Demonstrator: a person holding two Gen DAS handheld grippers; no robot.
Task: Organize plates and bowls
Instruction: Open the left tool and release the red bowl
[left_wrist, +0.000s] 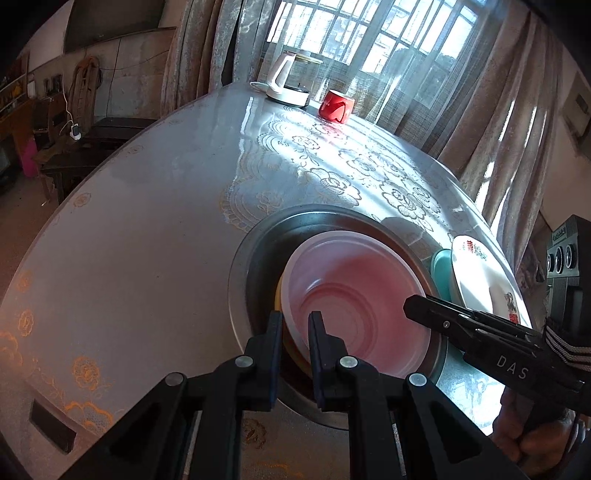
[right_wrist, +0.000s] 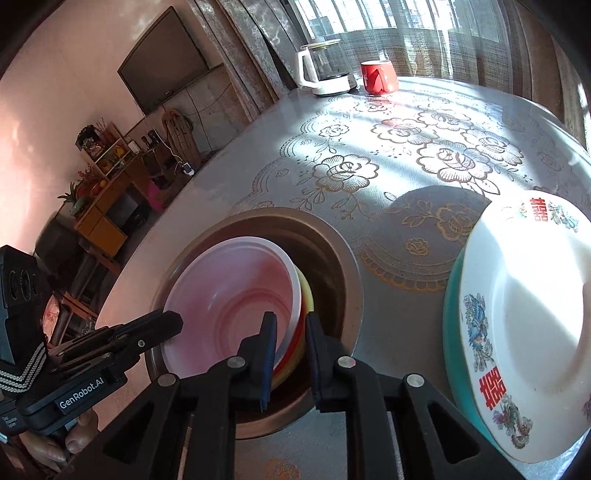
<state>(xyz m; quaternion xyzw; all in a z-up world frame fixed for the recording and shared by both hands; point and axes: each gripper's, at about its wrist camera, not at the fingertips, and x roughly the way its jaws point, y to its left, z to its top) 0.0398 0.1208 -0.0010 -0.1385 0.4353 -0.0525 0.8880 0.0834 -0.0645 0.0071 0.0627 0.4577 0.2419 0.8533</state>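
Observation:
A pink bowl (left_wrist: 354, 288) (right_wrist: 229, 291) tops a stack with a yellow bowl (right_wrist: 309, 295) and a red bowl (right_wrist: 295, 354) under it. The stack sits tilted in a round metal well (left_wrist: 258, 251) (right_wrist: 332, 258) sunk into the table. My left gripper (left_wrist: 296, 332) is shut on the stack's left rim, one finger inside the pink bowl and one outside. My right gripper (right_wrist: 291, 332) is shut on the opposite rim the same way, with the rims filling the gap between its pads. To the right a white plate (right_wrist: 517, 332) (left_wrist: 476, 273) with red characters lies on a teal plate (right_wrist: 450, 325).
A glass kettle (right_wrist: 325, 70) on a white base and a red mug (right_wrist: 378, 77) stand at the table's far edge by the curtained window. A lace-patterned cloth (right_wrist: 406, 166) covers the table. A hand (left_wrist: 535, 435) holds the right gripper's body.

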